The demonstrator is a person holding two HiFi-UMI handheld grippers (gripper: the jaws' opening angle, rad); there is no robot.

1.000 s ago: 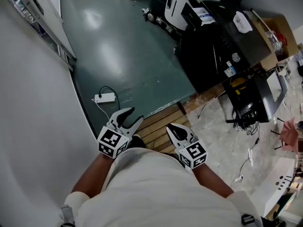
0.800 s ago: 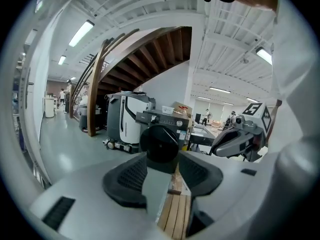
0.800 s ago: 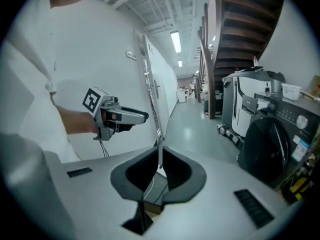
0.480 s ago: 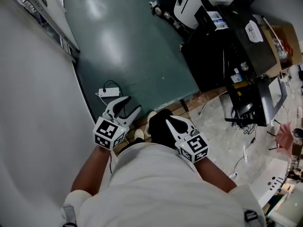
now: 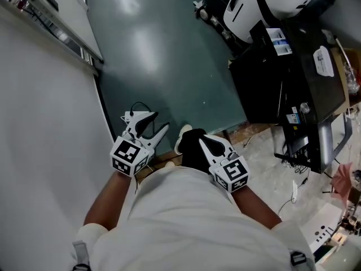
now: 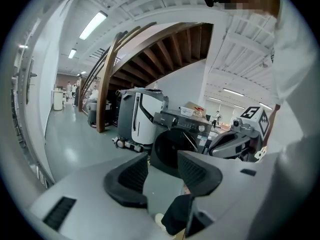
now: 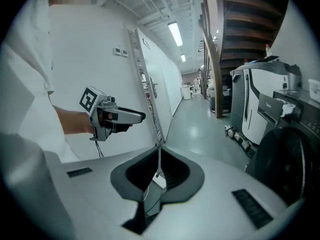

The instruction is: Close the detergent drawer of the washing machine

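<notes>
The dark washing machine [image 5: 265,78] stands at the right of the head view, with its detergent drawer [image 5: 275,38] pulled out and showing white and blue inside. It also appears ahead in the left gripper view as the washing machine [image 6: 175,136] with a round door. My left gripper [image 5: 159,121] hangs over the green floor, far from the machine; its jaws stand wide, are closing slightly, and hold nothing. My right gripper [image 5: 203,138] is level with it, shut and empty, its tips meeting in the right gripper view [image 7: 159,151].
A white wall [image 5: 45,123] runs close along the left. A power strip with a cable [image 5: 131,115] lies on the floor by the left gripper. A white machine [image 5: 265,4] stands beyond the washer. My black shoe [image 5: 192,148] is below. Clutter and cables [image 5: 299,168] fill the right.
Both grippers have moved forward with the person, off the wooden slats and onto the green floor. The washing machine has come nearer. A black shoe has stepped into view.
</notes>
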